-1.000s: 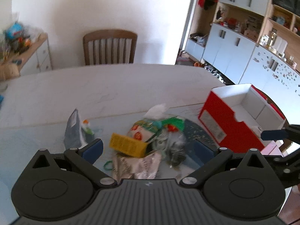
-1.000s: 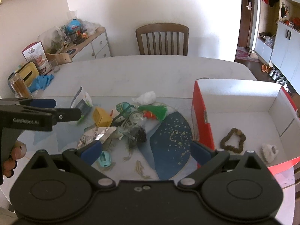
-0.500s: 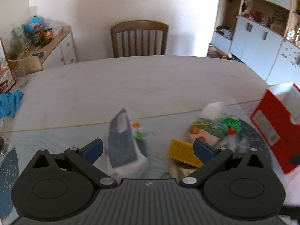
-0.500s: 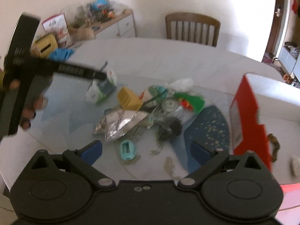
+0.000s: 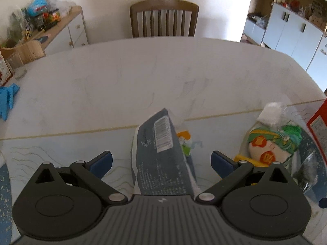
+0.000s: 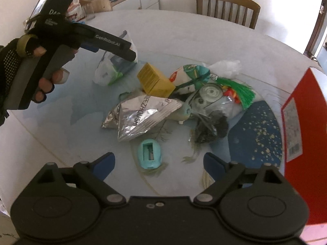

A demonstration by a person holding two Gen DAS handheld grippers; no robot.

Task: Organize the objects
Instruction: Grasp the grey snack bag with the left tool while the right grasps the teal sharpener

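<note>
Between my left gripper (image 5: 161, 161) fingers, spread, untouched: grey packet (image 5: 161, 157), long axis pointing away from me. Ahead of right gripper (image 6: 158, 161), closing, nothing pinched: teal sharpener (image 6: 150, 153).

Pale marbled table (image 5: 126, 77) under a clear cover printed with blue patches. Landmark: yellow box (image 6: 154, 79), mid-clutter. Left of box, grey pouch (image 5: 161, 159) in clear wrapping, standing tilted. Nearer the camera than box, crumpled foil bag (image 6: 139, 116); nearer still, teal sharpener (image 6: 150, 153), apart from the bag. Right of box, printed cloth pouch (image 6: 188, 75), green tassel (image 6: 243, 91), white plastic bag (image 6: 224, 66), clear packet with dark contents (image 6: 210, 122), all touching or overlapping. Far right of box, red carton (image 6: 300, 122) at table edge. Far left of box, blue glove (image 5: 8, 98) and drinking glass (image 5: 17, 66) near the rim.
</note>
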